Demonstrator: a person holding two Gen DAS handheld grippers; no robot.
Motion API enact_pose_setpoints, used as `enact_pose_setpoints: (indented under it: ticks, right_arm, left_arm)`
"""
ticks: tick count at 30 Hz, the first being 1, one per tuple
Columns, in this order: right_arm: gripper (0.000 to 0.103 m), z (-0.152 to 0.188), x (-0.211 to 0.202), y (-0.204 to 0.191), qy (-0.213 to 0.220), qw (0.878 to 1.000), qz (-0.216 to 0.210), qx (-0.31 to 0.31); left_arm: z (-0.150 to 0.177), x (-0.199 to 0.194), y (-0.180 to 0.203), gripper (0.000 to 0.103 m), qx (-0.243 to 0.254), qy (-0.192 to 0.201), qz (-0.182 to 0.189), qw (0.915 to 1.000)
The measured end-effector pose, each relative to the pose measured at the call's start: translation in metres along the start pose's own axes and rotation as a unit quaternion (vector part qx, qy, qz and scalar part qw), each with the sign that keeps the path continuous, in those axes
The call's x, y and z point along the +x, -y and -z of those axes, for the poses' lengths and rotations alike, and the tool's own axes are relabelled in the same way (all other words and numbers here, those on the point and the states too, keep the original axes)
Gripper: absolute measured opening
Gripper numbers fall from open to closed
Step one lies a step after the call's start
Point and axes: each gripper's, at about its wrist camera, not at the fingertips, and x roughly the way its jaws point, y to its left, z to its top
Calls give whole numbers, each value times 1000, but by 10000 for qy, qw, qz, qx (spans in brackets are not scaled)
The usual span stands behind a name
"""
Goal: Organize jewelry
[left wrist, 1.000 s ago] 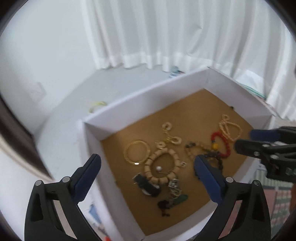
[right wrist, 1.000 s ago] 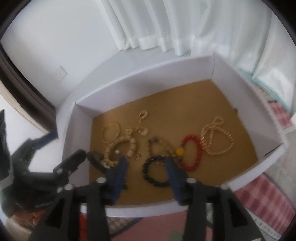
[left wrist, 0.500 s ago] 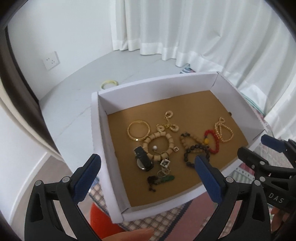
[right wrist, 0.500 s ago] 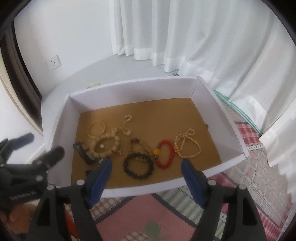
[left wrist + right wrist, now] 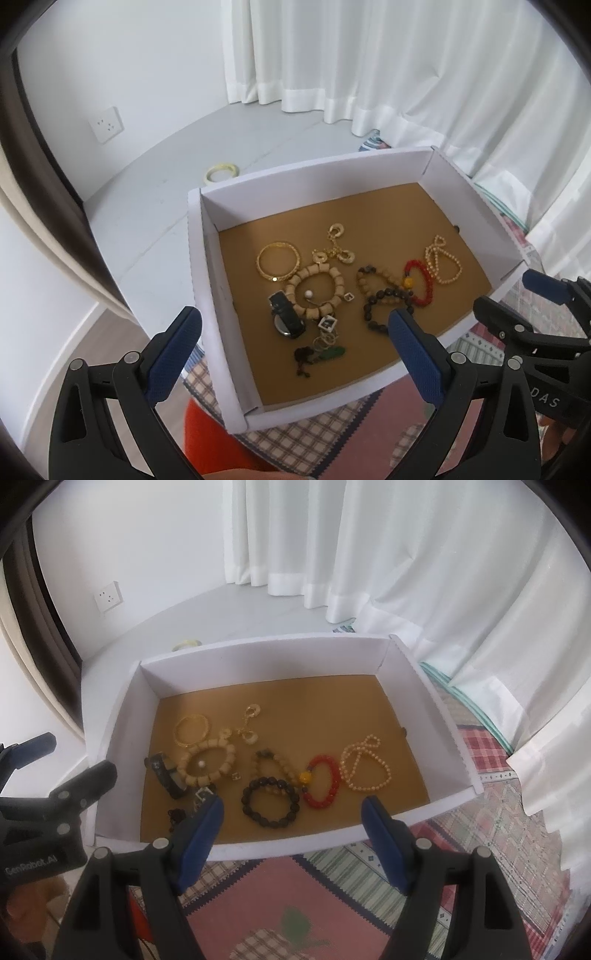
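A white box (image 5: 207,258) (image 5: 122,716) with a brown floor holds jewelry: a gold bangle (image 5: 277,261) (image 5: 192,729), a wooden bead bracelet (image 5: 316,291) (image 5: 207,762), a black watch (image 5: 286,319) (image 5: 166,775), a black bead bracelet (image 5: 384,308) (image 5: 271,801), a red bead bracelet (image 5: 419,282) (image 5: 325,781) and a pale pearl strand (image 5: 443,264) (image 5: 365,766). My left gripper (image 5: 291,354) is open and empty above the box's near left corner. My right gripper (image 5: 295,834) is open and empty above the near wall.
The box rests on a patchwork plaid cloth (image 5: 332,886). A pale ring (image 5: 222,172) lies on the grey floor behind the box. White curtains (image 5: 369,554) hang at the back and right. A wall socket (image 5: 106,124) is at left.
Both grippers have pulled back and up from the box, so the whole box shows. The right gripper's jaws have opened wider. The jewelry has not moved.
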Motion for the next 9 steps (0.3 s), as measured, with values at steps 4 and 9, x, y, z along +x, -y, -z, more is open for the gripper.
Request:
enact_pose_setpoints:
  ticks: [4,9]
  right_arm:
    - [79,0,1,2,15,10000,36,22]
    - [79,1,2,4,8,10000,5,43]
  left_arm:
    - [1,2,1,101,19,-30,-12,10000]
    - [2,4,3,101,55,-12,-71,10000]
